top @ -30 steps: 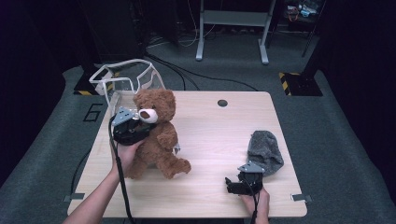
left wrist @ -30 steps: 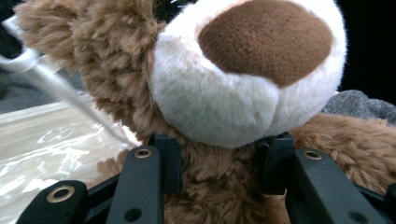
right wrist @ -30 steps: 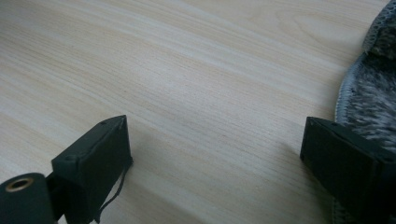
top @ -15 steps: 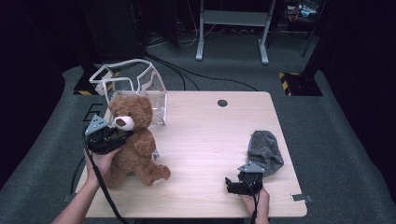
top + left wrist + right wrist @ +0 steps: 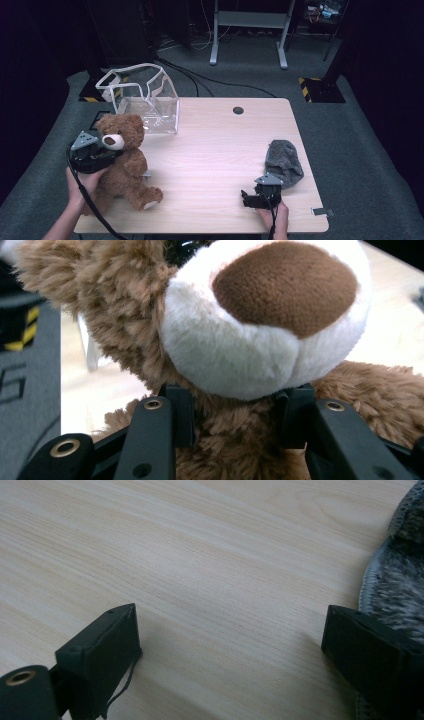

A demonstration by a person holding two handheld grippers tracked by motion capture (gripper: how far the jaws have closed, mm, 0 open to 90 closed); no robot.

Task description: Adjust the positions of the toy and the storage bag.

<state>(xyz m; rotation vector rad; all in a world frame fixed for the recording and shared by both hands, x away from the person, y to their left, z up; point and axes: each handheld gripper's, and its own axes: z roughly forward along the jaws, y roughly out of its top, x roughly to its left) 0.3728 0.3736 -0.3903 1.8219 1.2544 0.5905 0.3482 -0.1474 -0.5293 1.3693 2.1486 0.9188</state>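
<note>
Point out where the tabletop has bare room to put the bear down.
Widest free patch: the middle of the table, between bear and grey hat, up to the grommet hole. Crowded: the left side, with clear bag and bear, and the right front by the hat.

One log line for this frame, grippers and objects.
left gripper: shut on bear neck | right gripper: open, empty, beside grey hat | clear bag: upright behind bear

The middle of the table (image 5: 220, 150) is bare wood, so a gripper can pass freely there. At the far left corner the clear plastic bag (image 5: 145, 100) stands open and blocks that way. The teddy bear (image 5: 125, 165) fills the near left part. The grey cloth (image 5: 284, 161) lies near the right edge, just beside the right gripper (image 5: 246, 196).
</note>
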